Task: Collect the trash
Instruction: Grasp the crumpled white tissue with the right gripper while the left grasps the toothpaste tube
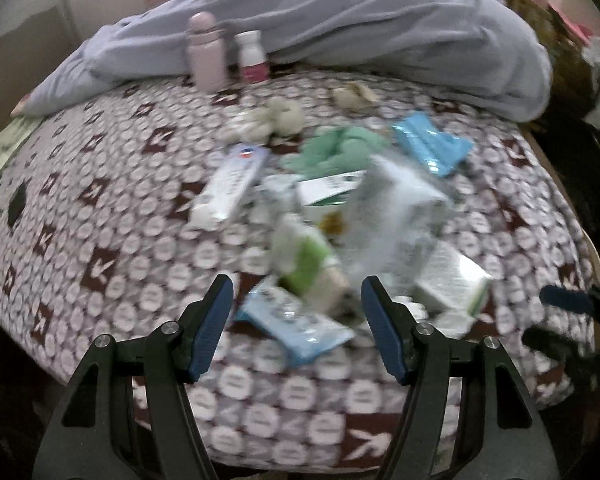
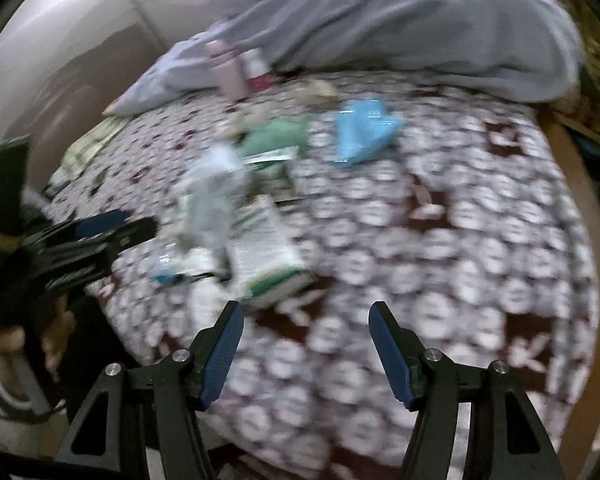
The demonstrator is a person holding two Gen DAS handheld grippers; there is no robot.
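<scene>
Left tongs (image 1: 296, 294): wide apart, holding nothing, at lower centre of the left view.
Right tongs (image 2: 306, 320): wide apart, gripping nothing, lower centre of the right view.
Trash pile (image 1: 340, 216): packets, boxes and crumpled wrappers heaped on the bed (image 1: 100, 216), centre of the left view.
Blue wrapper (image 1: 296, 326): just above the left tongs, between their tips.
Green-and-white box (image 2: 268, 256): just above the right tongs' left tip.
Pink bottle (image 1: 206, 54): upright, upper centre-left, against the grey duvet (image 1: 360, 20).

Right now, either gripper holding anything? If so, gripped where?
Nothing held. The left gripper is open, hanging over the trash pile on the bedspread. The right gripper is open too, with only bedspread between its fingers.
</scene>
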